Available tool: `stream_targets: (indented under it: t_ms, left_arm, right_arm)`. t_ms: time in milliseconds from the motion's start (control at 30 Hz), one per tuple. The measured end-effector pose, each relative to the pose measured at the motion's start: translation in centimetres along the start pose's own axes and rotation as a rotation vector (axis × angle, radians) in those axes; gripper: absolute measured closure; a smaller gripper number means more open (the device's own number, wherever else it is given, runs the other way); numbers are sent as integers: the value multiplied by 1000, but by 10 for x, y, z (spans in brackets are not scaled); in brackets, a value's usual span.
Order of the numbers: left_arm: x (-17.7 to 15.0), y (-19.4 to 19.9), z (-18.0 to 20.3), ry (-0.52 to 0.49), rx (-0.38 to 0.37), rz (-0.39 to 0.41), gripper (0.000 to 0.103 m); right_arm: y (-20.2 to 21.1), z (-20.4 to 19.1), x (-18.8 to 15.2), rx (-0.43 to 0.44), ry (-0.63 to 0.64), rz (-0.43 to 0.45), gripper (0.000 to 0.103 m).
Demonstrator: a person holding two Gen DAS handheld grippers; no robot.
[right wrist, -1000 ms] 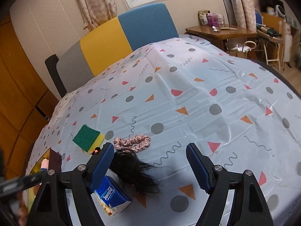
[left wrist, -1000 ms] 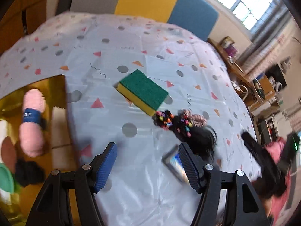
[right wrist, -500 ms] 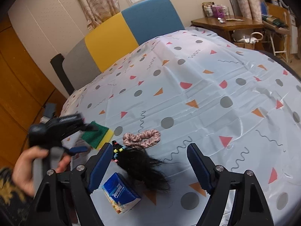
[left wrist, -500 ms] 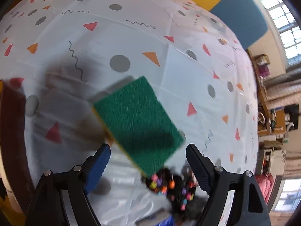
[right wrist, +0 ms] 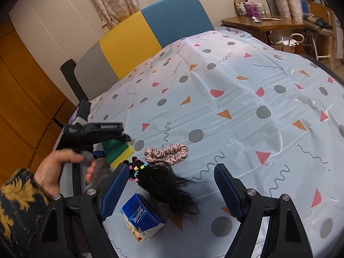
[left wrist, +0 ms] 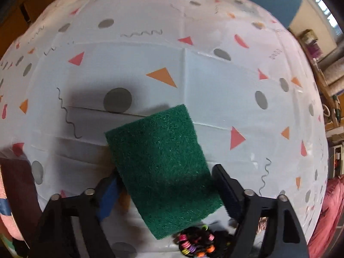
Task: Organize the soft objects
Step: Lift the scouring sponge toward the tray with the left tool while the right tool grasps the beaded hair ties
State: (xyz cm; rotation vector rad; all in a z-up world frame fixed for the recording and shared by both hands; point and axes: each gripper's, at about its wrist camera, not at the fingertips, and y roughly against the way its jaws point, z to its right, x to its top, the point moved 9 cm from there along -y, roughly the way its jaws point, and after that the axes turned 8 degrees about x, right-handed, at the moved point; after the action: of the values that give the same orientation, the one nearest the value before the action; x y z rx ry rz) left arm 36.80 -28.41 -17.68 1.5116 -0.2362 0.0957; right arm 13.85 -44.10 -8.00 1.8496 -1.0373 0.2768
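Left wrist view shows my left gripper (left wrist: pixel 165 191) low over the bench (left wrist: pixel 193 81), its jaws spread wide on both sides of the green sponge (left wrist: pixel 161 167). The blue pads stand just beside the two long edges of the sponge, and I cannot tell if they already touch it. The sponge lies flat on the patterned cloth with the green side up; from the right wrist view its yellow underside (right wrist: pixel 118 162) is visible below the green layer. Near the close end of the sponge lies a bunch of small coloured hair ties (left wrist: pixel 196 244).

Right wrist view shows my right gripper (right wrist: pixel 169 190) with its jaws wide apart and holding nothing, hanging above a tuft of black hair (right wrist: pixel 169 185). A pink scrunchie (right wrist: pixel 166 152) lies just behind the hair, and a blue tissue pack (right wrist: pixel 140 218) lies in front of it, close to my left pad. My left hand (right wrist: pixel 62 169) grips the handle of the other tool.
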Motion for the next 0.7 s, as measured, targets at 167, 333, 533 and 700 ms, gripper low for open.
stream_targets:
  t_ms: [167,333,533,700]
  left_arm:
    - [-13,19,-23,-5,-32,58,27]
    - [-30,54,-38,-33,-62,126,27]
    - [-70,108,-56,-94,-124,226,27]
    - [-105,155,-64,-163,-158,316,27]
  right_arm:
    - [-3,2,-2,-10,-1,-14,21]
    - [-8,4,-6,-24,1,-42,21]
    - [-21,-15,-17,2,86,-102,21]
    - [-40,-49,-23,9,244,-153,25]
